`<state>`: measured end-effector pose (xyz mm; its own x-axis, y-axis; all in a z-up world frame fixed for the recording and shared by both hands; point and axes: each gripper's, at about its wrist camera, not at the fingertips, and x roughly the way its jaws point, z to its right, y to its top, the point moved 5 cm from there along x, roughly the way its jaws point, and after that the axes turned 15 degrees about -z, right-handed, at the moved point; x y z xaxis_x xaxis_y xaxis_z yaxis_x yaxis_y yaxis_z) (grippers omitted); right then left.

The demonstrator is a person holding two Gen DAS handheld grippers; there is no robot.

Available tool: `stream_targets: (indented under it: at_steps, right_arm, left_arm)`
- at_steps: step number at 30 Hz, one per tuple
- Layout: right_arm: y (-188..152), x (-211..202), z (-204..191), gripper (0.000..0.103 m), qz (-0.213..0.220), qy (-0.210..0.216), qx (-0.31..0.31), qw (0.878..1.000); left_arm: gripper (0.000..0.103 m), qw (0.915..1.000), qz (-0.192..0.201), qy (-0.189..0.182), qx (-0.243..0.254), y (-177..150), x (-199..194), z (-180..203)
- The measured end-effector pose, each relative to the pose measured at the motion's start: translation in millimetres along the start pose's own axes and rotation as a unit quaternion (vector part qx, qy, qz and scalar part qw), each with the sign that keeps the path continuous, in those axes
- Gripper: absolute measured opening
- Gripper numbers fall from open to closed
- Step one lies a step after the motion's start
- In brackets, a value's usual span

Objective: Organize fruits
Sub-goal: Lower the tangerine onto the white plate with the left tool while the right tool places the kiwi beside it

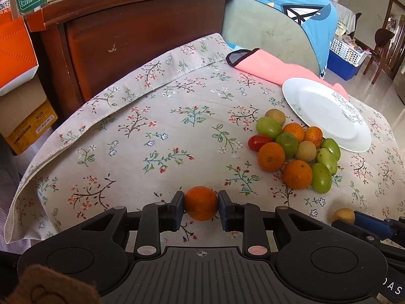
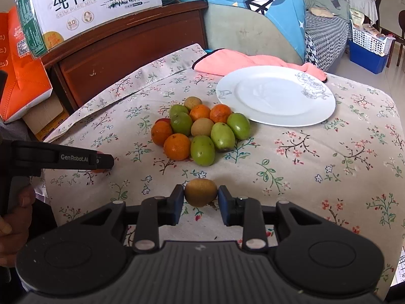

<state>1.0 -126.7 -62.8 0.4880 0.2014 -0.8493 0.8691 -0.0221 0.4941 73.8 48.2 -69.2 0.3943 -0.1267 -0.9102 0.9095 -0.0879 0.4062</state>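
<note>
An orange (image 1: 201,203) is clamped in the left gripper (image 1: 201,204), left of the fruit pile (image 2: 200,133). A brown fruit (image 2: 200,192) is pinched in the right gripper (image 2: 200,193), before the pile. The white plate (image 2: 316,116), right of the pile, is judged unfilled; most sorting remains.

A dark wooden headboard (image 1: 131,25) stands behind the flowery cloth (image 1: 152,139). Boxes (image 2: 83,2) sit on top. The shiny floor (image 1: 384,88) is bright with daylight.
</note>
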Motion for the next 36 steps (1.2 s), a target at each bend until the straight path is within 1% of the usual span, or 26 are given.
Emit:
stream_targets:
  at_steps: [6, 12, 18, 24, 28, 31, 36]
  right_arm:
    - [5, -6, 2, 0.030, 0.006, 0.015, 0.009, 1.000]
    - [17, -13, 12, 0.029, 0.012, 0.029, 0.027, 0.999]
    - [35, -24, 29, 0.029, 0.022, 0.034, 0.040, 0.998]
    - [57, -26, 48, 0.029, 0.018, 0.047, 0.054, 0.997]
    - [71, -24, 61, 0.029, 0.016, 0.041, 0.056, 0.997]
    - [80, -19, 74, 0.029, 0.010, 0.043, 0.071, 0.997]
    - [93, -11, 92, 0.029, 0.010, 0.026, 0.078, 0.997]
  left_arm:
    - [0.026, 0.9993, 0.025, -0.023, 0.017, 5, -13, 14]
    - [0.026, 0.9975, 0.038, -0.044, 0.041, 15, -24, 37]
    - [0.026, 0.9947, 0.040, -0.074, 0.059, 30, -27, 62]
    - [0.026, 0.9913, 0.032, -0.093, 0.087, 47, -21, 86]
    - [0.026, 0.9897, 0.029, -0.095, 0.103, 60, -14, 101]
    - [0.026, 0.9890, 0.024, -0.099, 0.108, 71, -8, 109]
    - [0.026, 0.9866, 0.024, -0.096, 0.129, 88, 4, 123]
